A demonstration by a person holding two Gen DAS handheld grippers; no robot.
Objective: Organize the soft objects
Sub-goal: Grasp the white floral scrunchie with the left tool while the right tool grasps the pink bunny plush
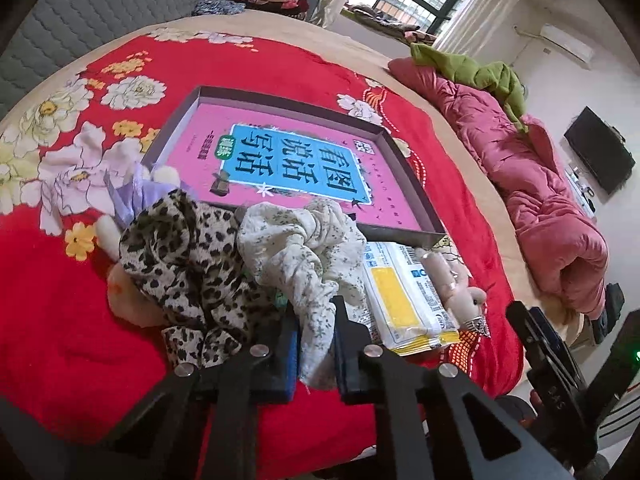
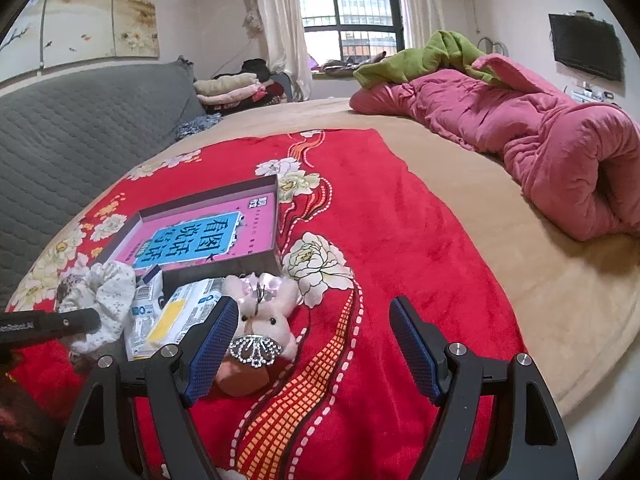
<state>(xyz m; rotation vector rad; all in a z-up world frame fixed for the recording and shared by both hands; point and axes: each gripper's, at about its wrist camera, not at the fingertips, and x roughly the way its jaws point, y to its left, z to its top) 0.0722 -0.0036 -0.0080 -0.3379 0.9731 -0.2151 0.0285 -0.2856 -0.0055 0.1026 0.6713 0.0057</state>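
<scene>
A red floral plush blanket (image 2: 360,220) covers the near part of a wide tan bed (image 2: 480,216); a rolled pink quilt (image 2: 560,152) lies along its far right edge, a grey quilted headboard (image 2: 80,128) at left, a barred window (image 2: 348,4) beyond; the left gripper (image 1: 316,340) pinches a cream floral fabric scrunchie (image 1: 296,248), lying beside a leopard-print scrunchie (image 1: 180,252) just near of a shallow dark box lined with a pink book (image 1: 288,168); the right gripper (image 2: 312,344) is spread wide, its left pad touching a pink plush bunny (image 2: 260,320).
</scene>
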